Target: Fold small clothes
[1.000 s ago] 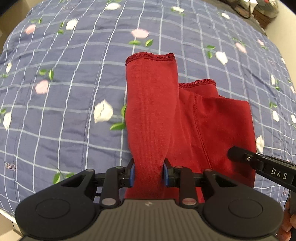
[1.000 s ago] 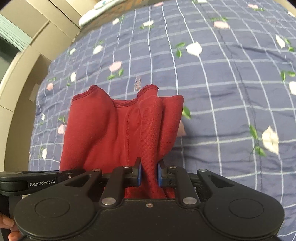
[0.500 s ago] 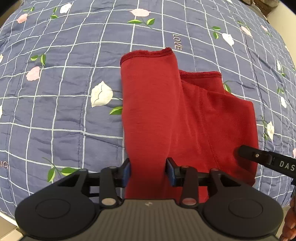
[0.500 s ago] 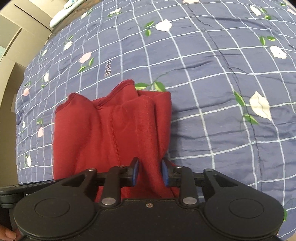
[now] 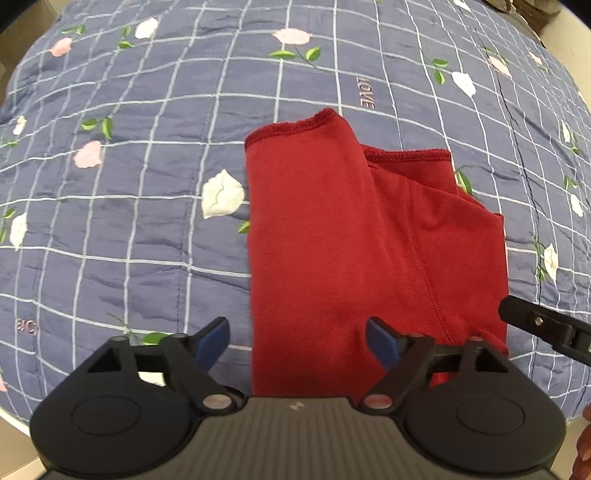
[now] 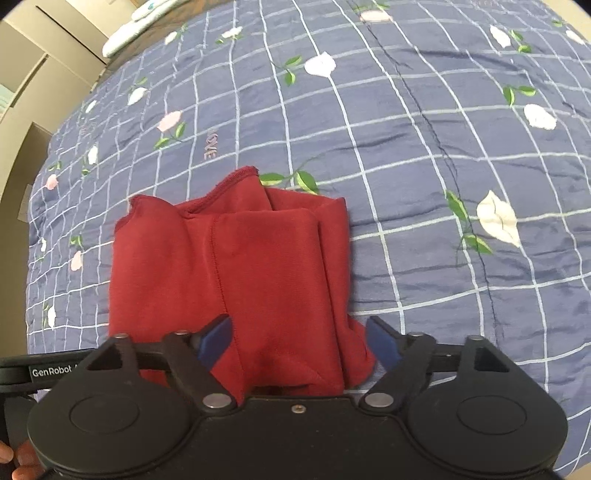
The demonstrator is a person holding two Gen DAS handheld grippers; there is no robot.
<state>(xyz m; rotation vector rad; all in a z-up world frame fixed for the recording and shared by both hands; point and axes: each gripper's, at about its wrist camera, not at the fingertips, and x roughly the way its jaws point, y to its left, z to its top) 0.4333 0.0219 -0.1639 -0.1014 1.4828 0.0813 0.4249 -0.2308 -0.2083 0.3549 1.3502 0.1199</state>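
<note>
Lying folded on checked quilt (image 5: pixel 147 221), red garment (image 5: pixel 332 240), both grippers' fingers spread

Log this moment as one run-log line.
left tool: open | right tool: open | red garment: folded, lying free on quilt | next: probably another fold

**Bedroom in a home**

Shown by a quilted blue bedspread (image 6: pixel 406 155) with white grid lines, printed flowers and "LOVE" lettering, filling both views. Beige cupboard doors (image 6: pixel 40 62) at ten o'clock, pale folded bedding (image 6: pixel 136 22) at eleven.
</note>
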